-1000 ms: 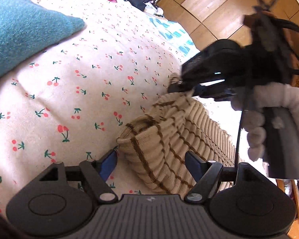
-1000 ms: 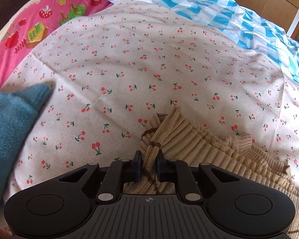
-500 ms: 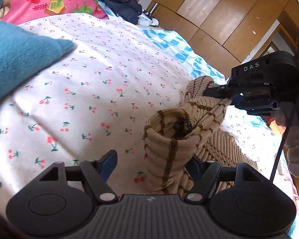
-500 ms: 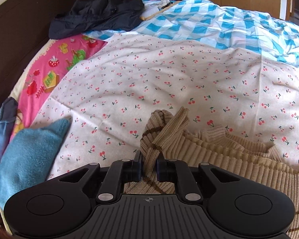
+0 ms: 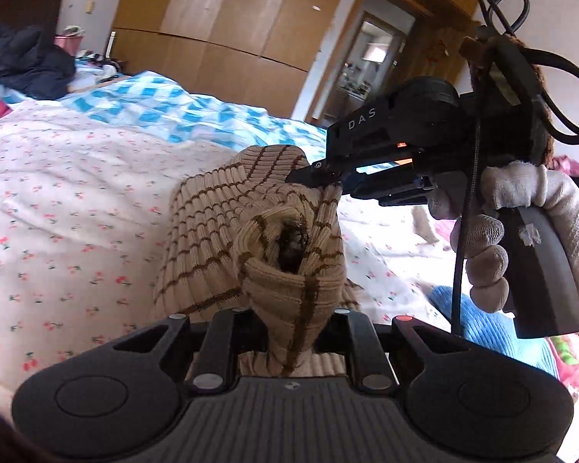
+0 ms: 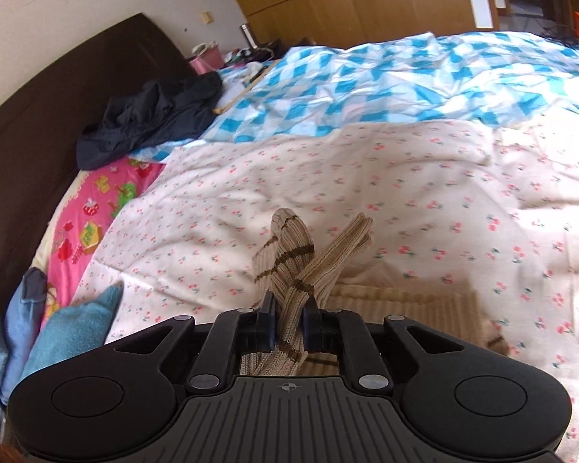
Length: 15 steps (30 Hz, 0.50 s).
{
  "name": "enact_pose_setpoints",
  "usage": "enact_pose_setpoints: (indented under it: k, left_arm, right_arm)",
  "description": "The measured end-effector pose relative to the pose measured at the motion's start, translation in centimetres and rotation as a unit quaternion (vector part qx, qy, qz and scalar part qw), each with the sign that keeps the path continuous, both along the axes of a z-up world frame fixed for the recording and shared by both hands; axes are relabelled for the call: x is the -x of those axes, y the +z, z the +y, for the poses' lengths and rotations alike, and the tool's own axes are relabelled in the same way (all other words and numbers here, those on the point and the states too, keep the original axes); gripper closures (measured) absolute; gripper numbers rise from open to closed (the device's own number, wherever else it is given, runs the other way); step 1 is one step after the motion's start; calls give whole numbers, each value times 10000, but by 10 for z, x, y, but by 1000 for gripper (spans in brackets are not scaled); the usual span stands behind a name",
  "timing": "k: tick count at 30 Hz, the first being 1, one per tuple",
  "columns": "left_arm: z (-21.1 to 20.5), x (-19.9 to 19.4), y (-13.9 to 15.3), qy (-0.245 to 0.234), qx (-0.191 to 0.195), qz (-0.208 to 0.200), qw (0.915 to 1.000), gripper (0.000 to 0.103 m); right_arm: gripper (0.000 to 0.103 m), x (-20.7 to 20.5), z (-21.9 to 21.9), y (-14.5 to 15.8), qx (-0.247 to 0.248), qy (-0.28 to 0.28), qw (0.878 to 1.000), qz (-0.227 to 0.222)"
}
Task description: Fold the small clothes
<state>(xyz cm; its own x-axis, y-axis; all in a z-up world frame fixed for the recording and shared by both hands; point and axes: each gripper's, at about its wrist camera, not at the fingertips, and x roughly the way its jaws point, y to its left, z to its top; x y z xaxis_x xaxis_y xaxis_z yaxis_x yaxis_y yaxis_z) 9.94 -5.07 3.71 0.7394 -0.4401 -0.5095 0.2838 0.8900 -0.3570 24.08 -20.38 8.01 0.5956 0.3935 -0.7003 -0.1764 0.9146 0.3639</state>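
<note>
Taking the beige striped knit (image 5: 251,227) as the landmark and reading from its left: a second ago the left tongs (image 5: 289,328) stood apart on either side of a corner of it, low on the cherry-print bedspread (image 5: 58,193); now they have closed on a bunched fold of that corner, and the whole garment has been lifted clear of the bed, so the camera looks across the room instead of down at the cover. To the knit's right, the right tongs (image 5: 328,181), clamped on another edge throughout, have risen with it, held by a gloved hand (image 5: 494,231). In my judgement this means both corners are now secured and the piece is being raised to hang or shake out before it is laid flat for its first fold; nothing is folded yet. In the right wrist view the knit (image 6: 293,266) stands twisted up between the pads, with more of it trailing down onto the bedspread (image 6: 405,193) just behind. Hard to make out: the left pads are buried in cloth, so how much fabric they hold cannot be told; the garment's lower part is cut off by both tool bodies, and what kind of garment it is remains unclear. A blue towel (image 6: 73,328) lies well to the knit's left.
</note>
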Motion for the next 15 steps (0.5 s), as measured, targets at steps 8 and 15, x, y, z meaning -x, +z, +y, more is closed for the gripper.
enact_pose_setpoints:
  k: [8, 15]
  left_arm:
    - [-84, 9, -41, -769, -1230, 180, 9893, 81]
    - [-101, 16, -40, -904, -1640, 11, 9823, 81]
  right_arm:
    - [91, 18, -98, -78, -321, -863, 9937, 643]
    - [91, 36, -122, -101, -860, -1029, 9892, 599]
